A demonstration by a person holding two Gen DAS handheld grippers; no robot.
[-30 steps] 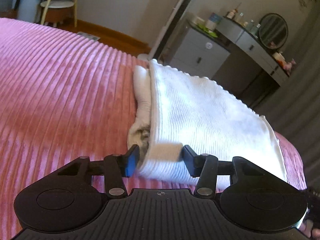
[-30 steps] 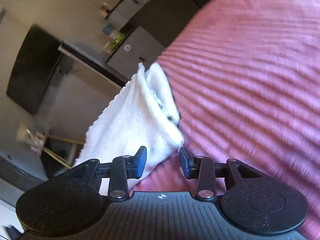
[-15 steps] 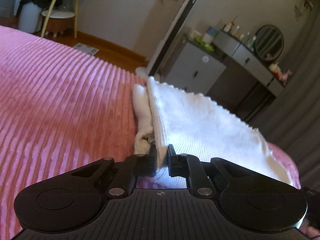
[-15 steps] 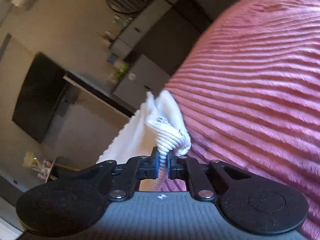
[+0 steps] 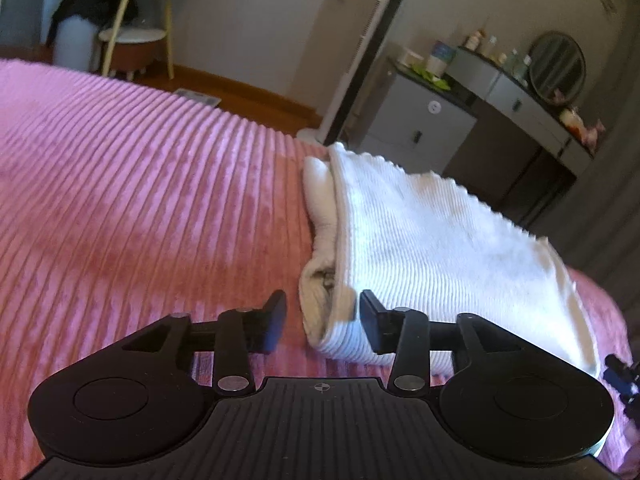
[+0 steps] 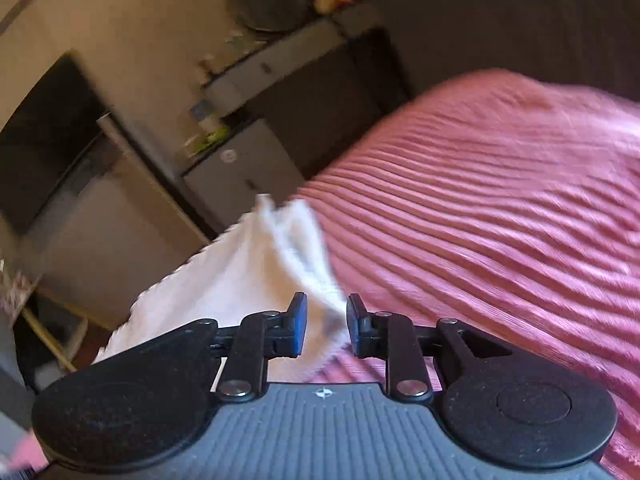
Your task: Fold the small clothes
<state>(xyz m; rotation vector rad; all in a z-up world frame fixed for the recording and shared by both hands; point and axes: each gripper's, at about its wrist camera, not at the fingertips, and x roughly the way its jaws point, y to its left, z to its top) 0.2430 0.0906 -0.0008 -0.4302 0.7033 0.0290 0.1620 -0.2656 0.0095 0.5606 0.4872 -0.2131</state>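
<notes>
A folded white ribbed garment [image 5: 432,248] lies on the pink ribbed bedspread [image 5: 140,200], near the bed's far edge. My left gripper [image 5: 322,326] is open, its jaws on either side of the garment's near corner without pinching it. In the blurred right wrist view the same garment [image 6: 248,272] lies at the bed's left edge. My right gripper [image 6: 327,326] is open, with the garment's near end between its jaws and not clamped.
The bedspread [image 6: 500,220] fills most of both views. Beyond the bed's edge stand a grey cabinet [image 5: 420,128], a dresser with a round mirror [image 5: 556,68], and a stool [image 5: 132,44] on the wooden floor.
Both grippers were shut on the garment's corners half a second ago. Both have now opened and let go, and the garment lies flat on the bed.
</notes>
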